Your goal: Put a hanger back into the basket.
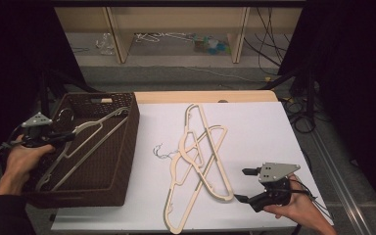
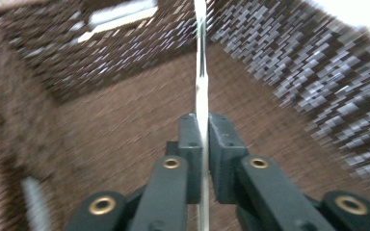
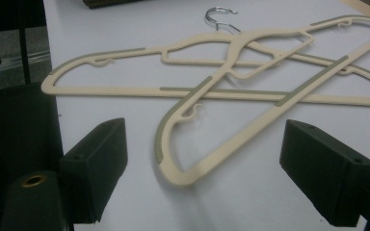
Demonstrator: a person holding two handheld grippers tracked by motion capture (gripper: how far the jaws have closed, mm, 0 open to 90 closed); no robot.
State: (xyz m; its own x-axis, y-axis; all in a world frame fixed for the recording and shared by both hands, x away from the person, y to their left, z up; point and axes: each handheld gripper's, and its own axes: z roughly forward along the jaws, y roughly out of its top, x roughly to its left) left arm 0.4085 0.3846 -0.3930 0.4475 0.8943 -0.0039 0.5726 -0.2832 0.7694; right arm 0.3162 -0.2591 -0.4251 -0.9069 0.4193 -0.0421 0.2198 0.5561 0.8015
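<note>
My left tongs (image 2: 202, 144) were clamped on the thin bar of a pale hanger (image 1: 85, 142), low inside the brown wicker basket (image 1: 127, 161) at the left of the bench (image 1: 254, 127). The left gripper view showed the bar edge-on, pinched between both pads, basket floor just behind. The hanger lay tilted in the basket, its upper end propped near the far right corner.

My right tongs (image 3: 202, 163) were spread wide with nothing between them, parked near the right front of the bench. They pointed at the pile of cream hangers (image 1: 198, 161), three crossed over each other, metal hooks (image 3: 220, 17) at the far side.

Step in hand, as I judged it: set the held hanger down flat in the basket. To do it well I'd lower until the bar rests on the floor, let go only then, and pull straight back so the pads don't drag it. For the next pick I'd take the nearest corner (image 3: 178, 175) of the top hanger, where it lies clear of the others.
</note>
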